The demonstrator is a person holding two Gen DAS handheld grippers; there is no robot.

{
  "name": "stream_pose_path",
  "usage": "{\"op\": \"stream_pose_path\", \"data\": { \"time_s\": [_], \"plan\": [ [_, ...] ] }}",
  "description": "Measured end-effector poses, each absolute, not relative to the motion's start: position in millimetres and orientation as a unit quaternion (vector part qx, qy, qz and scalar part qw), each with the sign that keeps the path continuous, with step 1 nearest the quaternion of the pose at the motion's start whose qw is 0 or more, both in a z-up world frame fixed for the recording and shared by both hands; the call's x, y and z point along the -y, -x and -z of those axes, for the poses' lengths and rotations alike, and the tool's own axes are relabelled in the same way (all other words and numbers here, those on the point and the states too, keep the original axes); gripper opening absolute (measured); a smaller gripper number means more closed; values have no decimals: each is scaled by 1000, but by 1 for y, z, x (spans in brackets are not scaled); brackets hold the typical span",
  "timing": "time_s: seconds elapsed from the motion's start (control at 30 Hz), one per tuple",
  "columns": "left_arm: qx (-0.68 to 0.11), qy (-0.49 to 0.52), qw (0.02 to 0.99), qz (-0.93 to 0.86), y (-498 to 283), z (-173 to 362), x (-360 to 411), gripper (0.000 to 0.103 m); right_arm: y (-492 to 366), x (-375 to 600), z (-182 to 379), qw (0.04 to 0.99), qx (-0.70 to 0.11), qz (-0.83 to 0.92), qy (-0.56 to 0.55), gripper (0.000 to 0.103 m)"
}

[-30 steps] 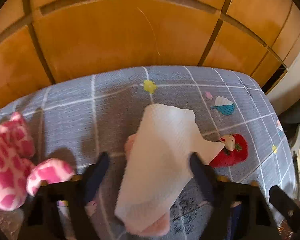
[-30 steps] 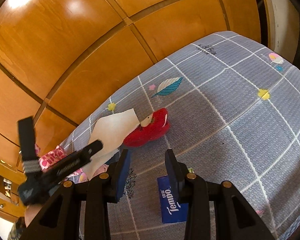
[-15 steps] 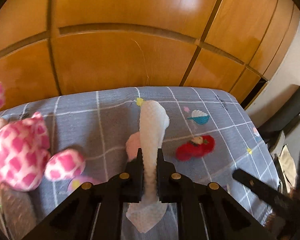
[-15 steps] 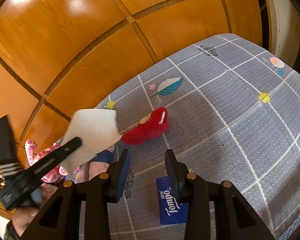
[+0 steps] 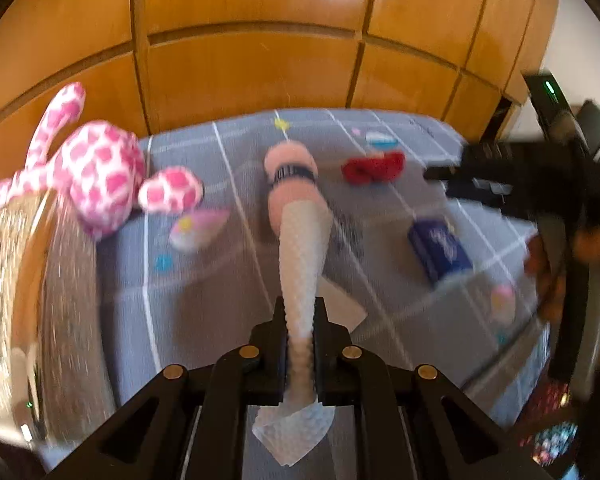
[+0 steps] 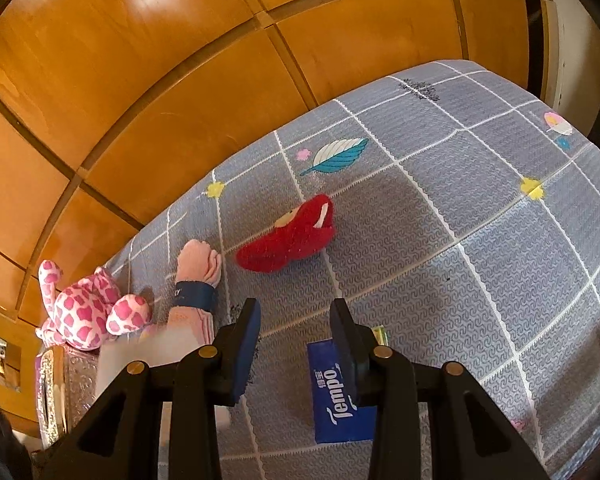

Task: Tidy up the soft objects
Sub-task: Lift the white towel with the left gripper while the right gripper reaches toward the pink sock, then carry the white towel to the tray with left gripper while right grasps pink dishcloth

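Left claw (image 5: 300, 334): clamped shut on the white embossed tissue (image 5: 303, 256), sheet pinched into a narrow strip, loose tail hanging below the jaws.
Carry: best kept clear of the grey checked mat (image 6: 480, 280); pinch to be held firm, thin paper likely to tear or slip if snagged.
Right claw (image 6: 294, 336): jaws parted, nothing between them, poised over the mat just above the blue Tempo tissue pack (image 6: 340, 404).
Left side: glittery container (image 5: 32, 300), pink spotted plush (image 5: 100, 176) at its far edge; plausible drop spot, judged only.
Middle: rolled pink cloth with dark band (image 5: 294, 176), flat on the mat.
Far: red plush (image 6: 292, 236), near the wooden panelled wall (image 6: 180, 80).
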State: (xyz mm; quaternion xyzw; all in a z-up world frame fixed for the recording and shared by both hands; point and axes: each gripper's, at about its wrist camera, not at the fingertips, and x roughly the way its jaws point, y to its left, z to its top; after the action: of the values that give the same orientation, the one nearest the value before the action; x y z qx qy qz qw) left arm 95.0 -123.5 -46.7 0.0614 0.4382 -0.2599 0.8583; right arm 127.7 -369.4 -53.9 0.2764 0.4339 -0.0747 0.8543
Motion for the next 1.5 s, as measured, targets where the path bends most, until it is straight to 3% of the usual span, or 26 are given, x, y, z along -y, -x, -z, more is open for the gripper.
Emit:
{"op": "stream_pose_path", "data": {
  "time_s": [0.43, 1.13, 1.5],
  "plan": [
    [-455, -71, 849, 259, -36, 99, 92, 10, -133, 360, 60, 851, -456, 61, -252, 36],
    [-446, -25, 850, 278, -34, 105, 78, 11, -153, 301, 69, 842, -502, -36, -196, 36],
    [-445, -21, 850, 281, -32, 105, 75, 11, -221, 255, 87, 824, -534, -40, -185, 36]
  ]
}}
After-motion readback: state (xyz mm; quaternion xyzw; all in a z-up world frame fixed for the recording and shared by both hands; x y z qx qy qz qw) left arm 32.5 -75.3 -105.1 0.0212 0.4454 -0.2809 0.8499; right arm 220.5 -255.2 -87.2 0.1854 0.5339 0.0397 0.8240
